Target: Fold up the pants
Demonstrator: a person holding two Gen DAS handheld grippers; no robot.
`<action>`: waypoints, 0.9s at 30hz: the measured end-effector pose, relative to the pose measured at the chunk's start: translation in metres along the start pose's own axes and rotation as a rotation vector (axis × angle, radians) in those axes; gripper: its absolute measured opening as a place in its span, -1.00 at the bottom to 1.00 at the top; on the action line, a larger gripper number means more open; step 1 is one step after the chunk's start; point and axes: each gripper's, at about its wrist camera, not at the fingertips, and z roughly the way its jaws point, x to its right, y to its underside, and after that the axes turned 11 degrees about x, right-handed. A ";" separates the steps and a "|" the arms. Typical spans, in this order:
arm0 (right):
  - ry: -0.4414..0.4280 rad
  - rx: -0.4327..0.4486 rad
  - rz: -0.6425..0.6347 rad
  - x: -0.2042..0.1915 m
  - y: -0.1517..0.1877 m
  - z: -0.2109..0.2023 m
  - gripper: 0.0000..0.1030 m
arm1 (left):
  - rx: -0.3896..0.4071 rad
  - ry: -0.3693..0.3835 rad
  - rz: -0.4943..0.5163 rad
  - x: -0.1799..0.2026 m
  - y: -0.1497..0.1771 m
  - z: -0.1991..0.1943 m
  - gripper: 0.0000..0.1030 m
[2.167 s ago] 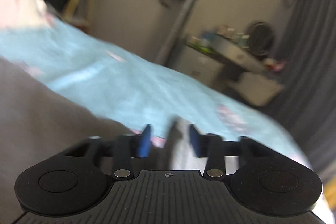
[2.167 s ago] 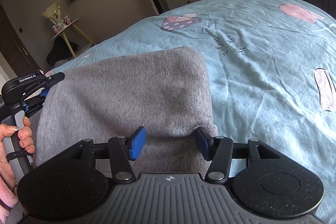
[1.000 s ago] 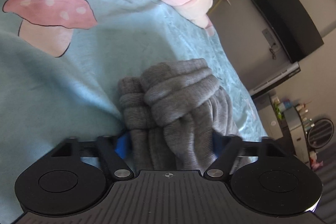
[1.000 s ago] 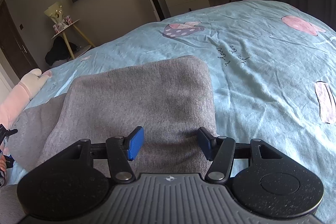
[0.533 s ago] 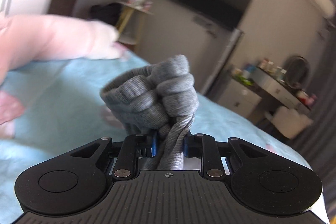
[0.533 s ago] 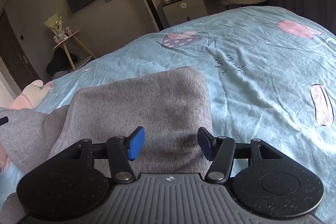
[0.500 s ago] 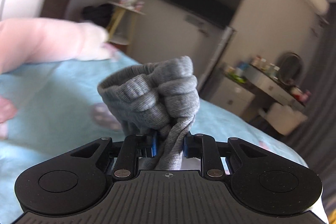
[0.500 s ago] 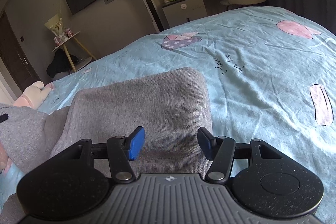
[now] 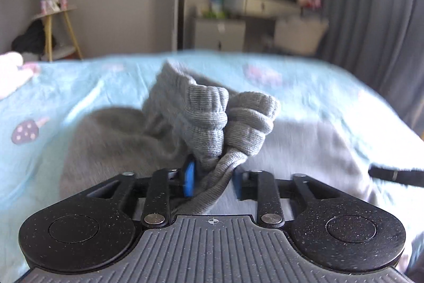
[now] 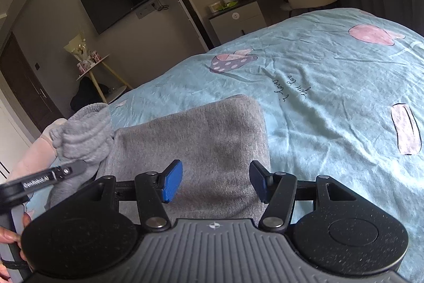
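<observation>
Grey knit pants (image 10: 201,139) lie folded on the bed, and I see their body again in the left wrist view (image 9: 111,139). The bunched ribbed cuffs (image 9: 212,113) stand up between the blue pads of my left gripper (image 9: 213,178), held above the folded part. Its jaws are beginning to open while the cloth is still pinched. From the right wrist view the cuffs (image 10: 84,129) hang at the pants' left edge, over a left gripper finger (image 10: 66,171). My right gripper (image 10: 216,182) is open just above the near end of the pants, with nothing between its pads.
The light blue mushroom-print bedspread (image 10: 331,97) spreads far and right. A pink plush toy (image 9: 10,70) lies at the left edge. Past the bed stand a side table (image 10: 92,62), a dresser (image 10: 238,17) and dark curtains (image 9: 371,4). A hand (image 10: 10,238) grips the left handle.
My left gripper closed on the cuffs, lifted them off the bed, rolled level and carried them over the folded pants. The right gripper stayed put and open.
</observation>
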 end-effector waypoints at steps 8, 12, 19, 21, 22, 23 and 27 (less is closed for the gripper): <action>-0.114 -0.088 0.066 0.004 0.000 0.013 0.14 | -0.041 0.085 -0.143 -0.019 -0.005 -0.033 0.82; -0.190 -0.164 0.108 -0.006 -0.003 0.033 0.22 | -0.043 -0.112 -0.122 -0.033 -0.005 -0.048 0.84; -0.282 -0.273 0.151 -0.041 -0.014 0.086 0.60 | -0.116 -0.340 -0.222 -0.080 0.029 -0.042 0.82; -0.278 -0.312 0.145 -0.051 -0.014 0.106 0.67 | -0.116 -0.333 -0.279 -0.093 0.030 -0.042 0.82; -0.279 -0.328 0.135 -0.056 -0.014 0.115 0.68 | -0.108 -0.339 -0.295 -0.097 0.031 -0.042 0.82; -0.285 -0.346 0.126 -0.061 -0.014 0.125 0.70 | -0.106 -0.347 -0.308 -0.100 0.032 -0.042 0.82; -0.308 -0.408 0.108 -0.078 -0.011 0.158 0.76 | -0.115 -0.323 -0.409 -0.116 0.038 -0.038 0.80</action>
